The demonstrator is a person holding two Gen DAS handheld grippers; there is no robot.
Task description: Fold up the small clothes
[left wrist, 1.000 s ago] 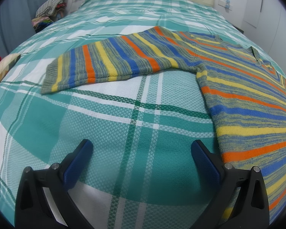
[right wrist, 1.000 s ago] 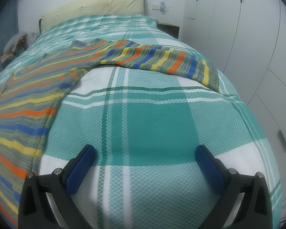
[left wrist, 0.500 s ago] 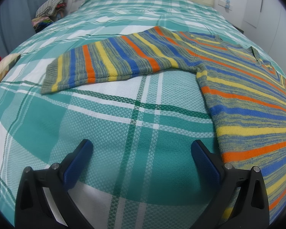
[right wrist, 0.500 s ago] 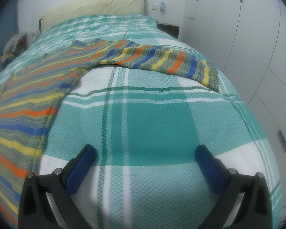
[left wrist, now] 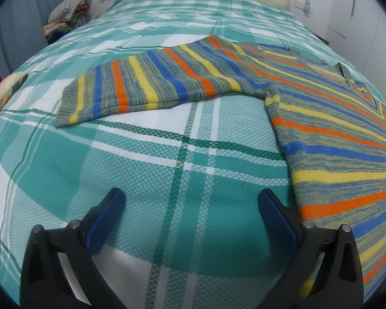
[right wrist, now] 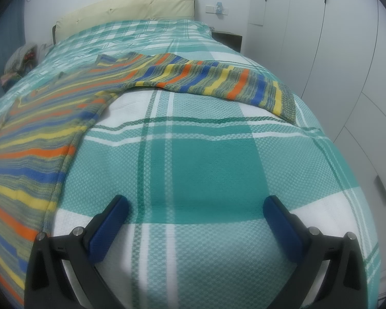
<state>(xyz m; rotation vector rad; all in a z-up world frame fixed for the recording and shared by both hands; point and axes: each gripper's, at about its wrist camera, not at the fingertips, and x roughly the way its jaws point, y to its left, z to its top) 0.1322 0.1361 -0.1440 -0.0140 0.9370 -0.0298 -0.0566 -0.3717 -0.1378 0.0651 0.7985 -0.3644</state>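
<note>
1. A pile of clothes [left wrist: 65, 15] sits beyond the bed's far left corner.
2. The left hand-held gripper [left wrist: 191, 198] hovers over the green plaid bedspread [left wrist: 146, 170], jaws spread wide, holding nothing.
3. The striped sweater [left wrist: 329, 118] lies flat on the bed, both sleeves stretched outward.
4. The right hand-held gripper [right wrist: 196, 204] is likewise wide apart and empty, just right of the sweater's hem.
5. White wardrobe doors [right wrist: 347, 38] stand beside the bed.
</note>
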